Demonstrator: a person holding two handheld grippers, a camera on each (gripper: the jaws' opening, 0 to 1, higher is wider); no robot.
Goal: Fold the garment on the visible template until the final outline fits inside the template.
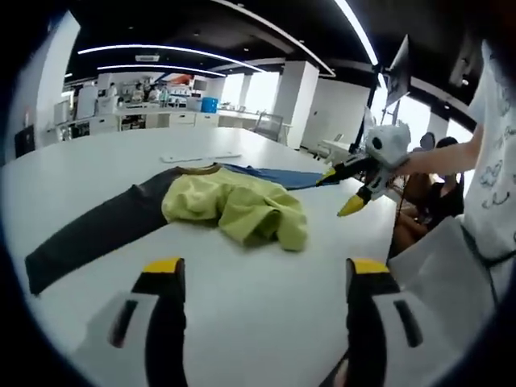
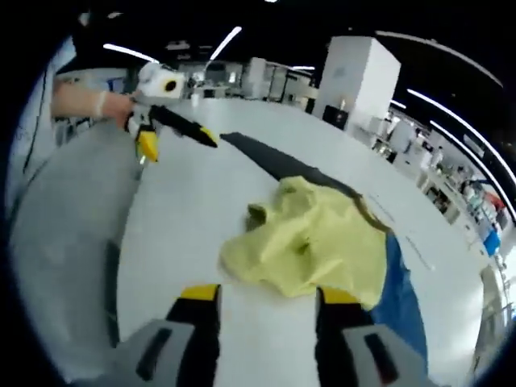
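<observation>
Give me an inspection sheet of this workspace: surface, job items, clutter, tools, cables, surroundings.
Surface: white table, broad and bare in front of the tools.
Job's things: yellow-green garment lies crumpled, not folded, on top of a dark garment stretched long and a blue piece. No template outline can be made out.
Clutter: a flat white item beyond the garments; what it is, cannot tell.
Tools: left tool open, holding nothing, above the table; right tool open, holding nothing, just short of the yellow-green garment.
Cables: nothing seen.
Surroundings: open office with ceiling light strips, white pillars, seated people at the table's edge.
</observation>
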